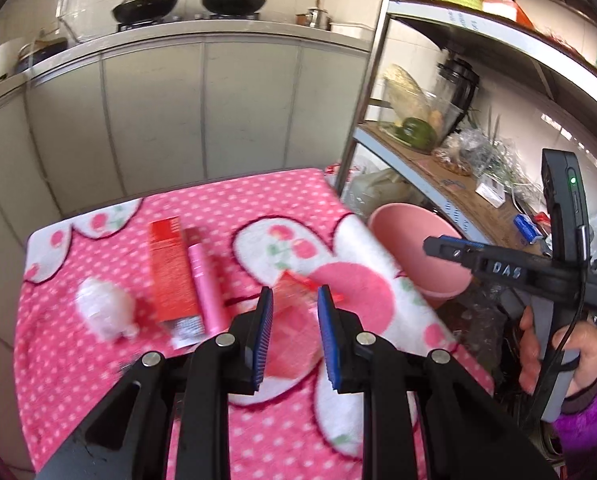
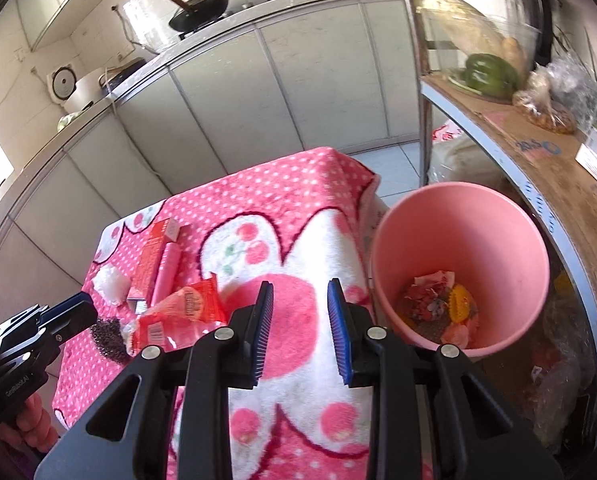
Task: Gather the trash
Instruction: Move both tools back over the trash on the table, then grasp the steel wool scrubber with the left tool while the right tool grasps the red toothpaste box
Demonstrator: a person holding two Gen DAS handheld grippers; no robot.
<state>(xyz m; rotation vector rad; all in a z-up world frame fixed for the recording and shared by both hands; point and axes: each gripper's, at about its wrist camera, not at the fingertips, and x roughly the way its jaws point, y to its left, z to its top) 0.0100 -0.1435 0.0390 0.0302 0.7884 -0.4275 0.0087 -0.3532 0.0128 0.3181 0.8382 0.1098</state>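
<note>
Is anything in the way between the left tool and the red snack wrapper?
Nothing visible. The left tool is open, and the red snack wrapper lies on the blanket right beyond its fingertips. The red box and pink tube lie off to the side.

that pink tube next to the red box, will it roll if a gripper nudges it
Probably. The pink tube looks round and smooth, so a sideways push could roll it, though the fuzzy blanket may slow it. It lies close against the red box, which would likely block rolling that way. It seems light.
</note>
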